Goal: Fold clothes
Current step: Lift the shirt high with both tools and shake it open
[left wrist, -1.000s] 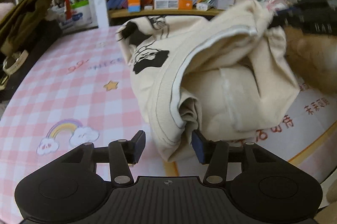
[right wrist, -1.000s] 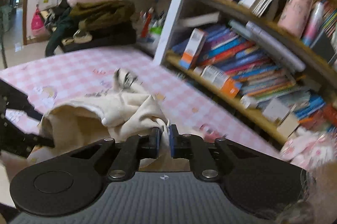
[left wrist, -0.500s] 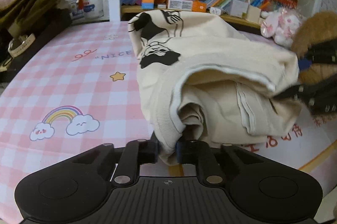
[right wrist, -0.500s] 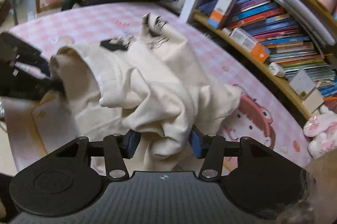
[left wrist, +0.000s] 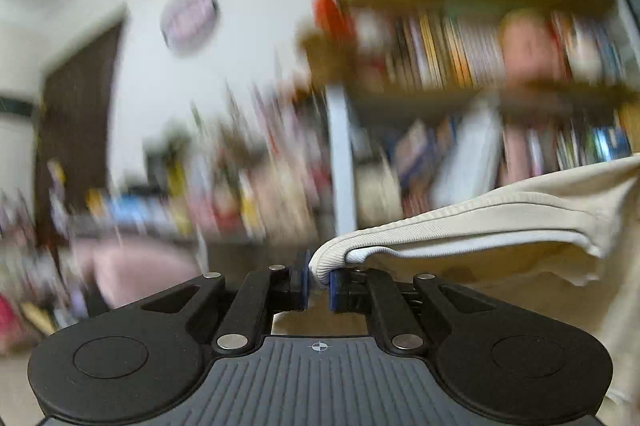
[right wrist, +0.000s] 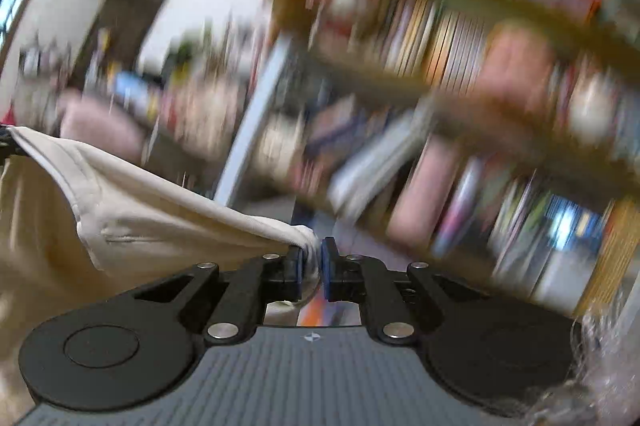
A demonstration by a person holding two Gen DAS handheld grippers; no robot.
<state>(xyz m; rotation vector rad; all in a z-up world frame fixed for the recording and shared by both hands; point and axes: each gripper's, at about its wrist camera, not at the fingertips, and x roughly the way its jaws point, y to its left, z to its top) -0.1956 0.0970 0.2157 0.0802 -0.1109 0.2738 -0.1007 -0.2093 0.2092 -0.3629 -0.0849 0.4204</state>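
The cream sweatshirt [left wrist: 500, 226] hangs in the air, stretched between the two grippers. In the left wrist view my left gripper [left wrist: 319, 282] is shut on a ribbed edge of it, and the cloth runs off to the right. In the right wrist view my right gripper [right wrist: 311, 266] is shut on another bunched edge of the sweatshirt [right wrist: 160, 218], which stretches away to the left. Both grippers point roughly level at the shelves. The table and the lower part of the garment are out of sight.
Both views are strongly blurred by motion. A bookshelf full of books [left wrist: 460, 66] [right wrist: 460, 46] fills the right side, with a white upright post [left wrist: 340, 146]. A dark door [left wrist: 76, 106] and a round wall sign [left wrist: 190, 18] are at the left.
Both grippers closed on the sweatshirt and swung up from the pink table, lifting the garment. The views now face the shelves and wall instead of the tabletop.
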